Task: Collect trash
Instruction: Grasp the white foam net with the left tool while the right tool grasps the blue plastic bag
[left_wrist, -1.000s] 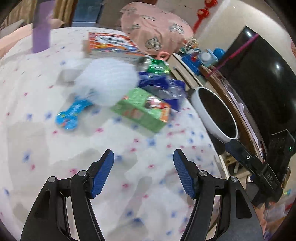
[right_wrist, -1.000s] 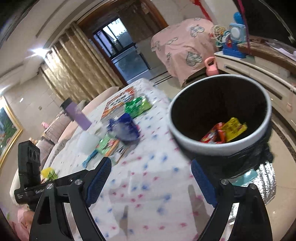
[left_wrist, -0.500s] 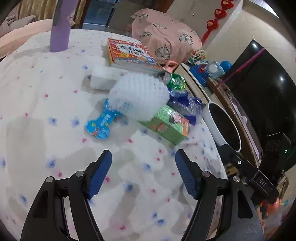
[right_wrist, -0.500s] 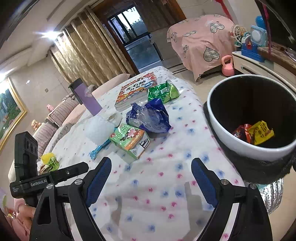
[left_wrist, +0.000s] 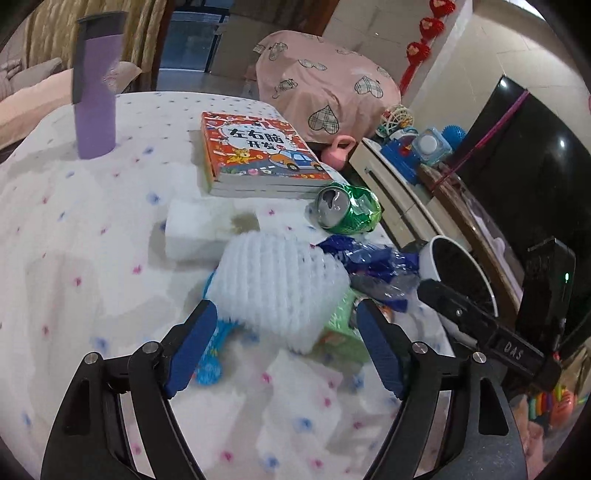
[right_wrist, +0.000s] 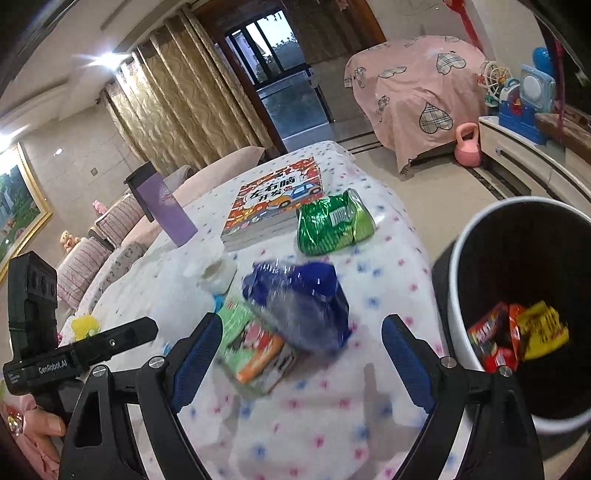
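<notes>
Left gripper (left_wrist: 284, 345) spread wide before white foam net (left_wrist: 280, 288) — probably light, squashy — pinch its mid-body gently.

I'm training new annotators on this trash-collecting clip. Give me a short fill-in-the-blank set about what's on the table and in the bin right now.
1. The crushed can lying beside the book is ____ in colour.
2. The tall purple tumbler has a ____ lid.
3. The bin with the white rim already holds red and ____ wrappers.
4. The jaws of both the left gripper and the right gripper stand ____.

Missing words: green; black; yellow; open
</notes>
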